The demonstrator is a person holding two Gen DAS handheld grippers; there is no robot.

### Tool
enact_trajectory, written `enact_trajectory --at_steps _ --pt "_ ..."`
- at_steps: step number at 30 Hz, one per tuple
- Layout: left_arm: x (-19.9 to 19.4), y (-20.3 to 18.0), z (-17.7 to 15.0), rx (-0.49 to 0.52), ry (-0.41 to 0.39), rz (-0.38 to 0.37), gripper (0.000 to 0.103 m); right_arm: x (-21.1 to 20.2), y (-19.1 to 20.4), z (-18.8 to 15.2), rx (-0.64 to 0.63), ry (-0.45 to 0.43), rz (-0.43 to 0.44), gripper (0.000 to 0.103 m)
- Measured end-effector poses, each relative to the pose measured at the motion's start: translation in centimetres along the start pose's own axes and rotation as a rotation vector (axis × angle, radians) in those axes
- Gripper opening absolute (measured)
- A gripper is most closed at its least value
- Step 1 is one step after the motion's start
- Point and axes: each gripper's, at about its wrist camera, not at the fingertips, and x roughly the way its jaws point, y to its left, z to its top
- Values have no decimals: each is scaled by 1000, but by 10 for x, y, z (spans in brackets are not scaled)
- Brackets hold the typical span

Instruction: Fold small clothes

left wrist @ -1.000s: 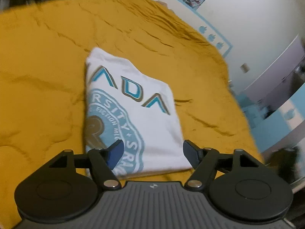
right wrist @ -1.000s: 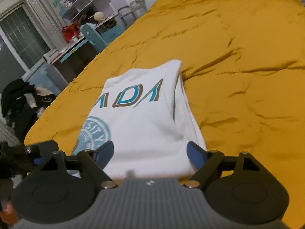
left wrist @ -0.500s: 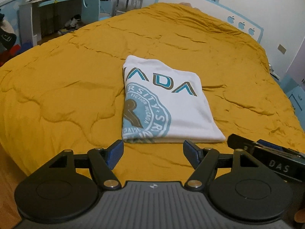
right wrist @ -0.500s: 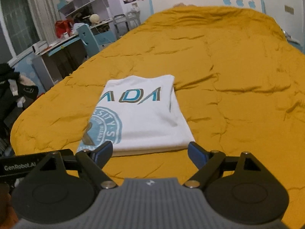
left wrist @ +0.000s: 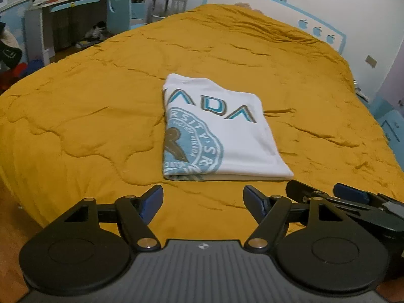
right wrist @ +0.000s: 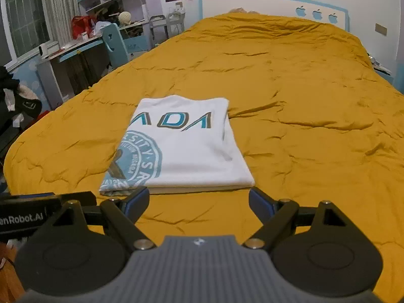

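Your folded shirt (left wrist: 227,131) lies flat on the yellow blanket (left wrist: 88,116), its long side running away from you. Your left gripper (left wrist: 203,203) and right gripper (right wrist: 198,202) are spread wide, holding nothing

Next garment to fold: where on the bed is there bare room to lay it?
The mustard quilt is bare right of the folded white T-shirt out to the bed's edge, and beyond it toward the headboard. The strip to its left is narrower. Only the near edge is crowded, by both open grippers.
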Motion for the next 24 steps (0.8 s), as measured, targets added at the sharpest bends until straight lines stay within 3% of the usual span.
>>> enact_trajectory --at_steps 11,24 --pt "1 4 -1 1 -4 9 85 2 10 0 -30 4 -32 82" --pt "4 9 -5 -68 34 -10 84 1 11 0 -42 17 -51 82"
